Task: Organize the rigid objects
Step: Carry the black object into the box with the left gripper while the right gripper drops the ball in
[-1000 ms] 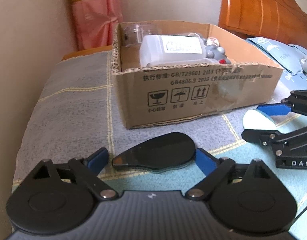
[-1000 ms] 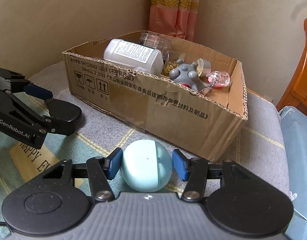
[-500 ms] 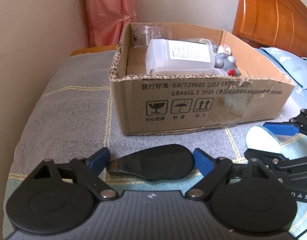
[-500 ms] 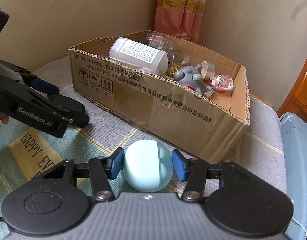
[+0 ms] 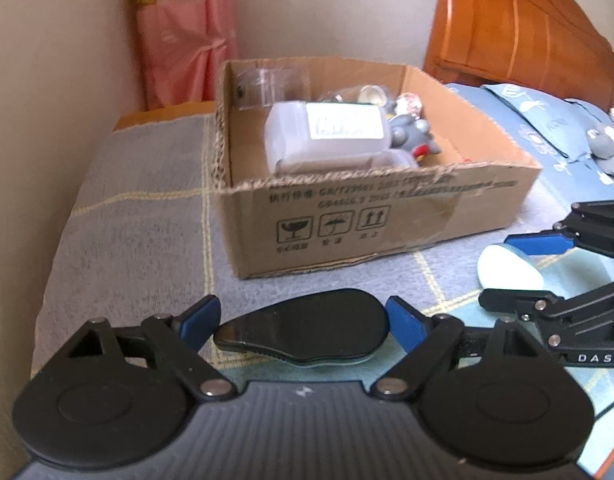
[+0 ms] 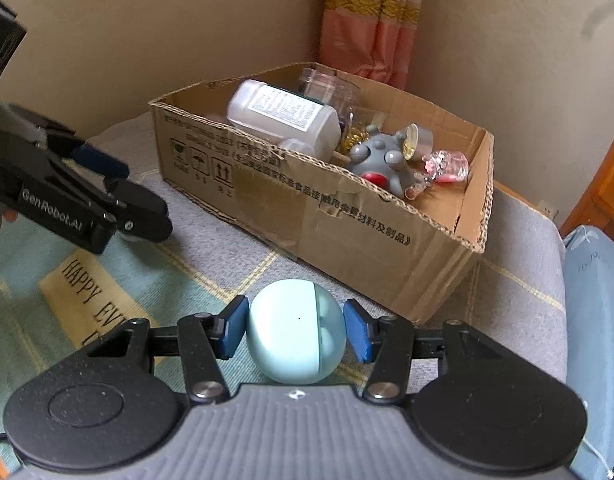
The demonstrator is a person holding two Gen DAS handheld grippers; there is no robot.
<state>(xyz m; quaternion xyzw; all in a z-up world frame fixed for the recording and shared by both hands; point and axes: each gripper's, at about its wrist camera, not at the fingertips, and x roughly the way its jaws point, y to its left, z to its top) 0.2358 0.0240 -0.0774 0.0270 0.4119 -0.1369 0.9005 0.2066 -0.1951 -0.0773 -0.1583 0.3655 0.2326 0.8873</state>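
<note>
at the near edge of the left wrist view, the left gripper (image 5: pixel 301 320) has a flat black oval object (image 5: pixel 307 330) between its 2 blue pads; both pads appear to press its ends, so the claw reads as clamped on it, at a wide spread. the object sits low over the checked bed cover (image 5: pixel 139 220). beyond it stands an open cardboard box (image 5: pixel 347 216) holding a white bottle (image 5: pixel 327 136), a clear jar (image 5: pixel 275 82) and a grey toy (image 5: pixel 411 134). at far right the right gripper (image 5: pixel 519 268) is seen side-on, closed on a pale blue egg-shaped case (image 5: pixel 507 270). a wooden headboard (image 5: pixel 519 28) and a pink curtain (image 5: pixel 187 40) lie behind.

across the right wrist view, the right gripper (image 6: pixel 295 330) has its 2 pads clamped on the sides of the pale blue egg-shaped case (image 6: pixel 295 330), just near the cardboard box (image 6: pixel 367 236). inside the box lie the white bottle (image 6: pixel 283 114), the grey toy (image 6: pixel 381 160), the clear jar (image 6: pixel 327 82), a tealight (image 6: pixel 417 138) and a pink trinket (image 6: pixel 447 164). at left the left gripper (image 6: pixel 107 188) holds the black object (image 6: pixel 147 216).
</note>
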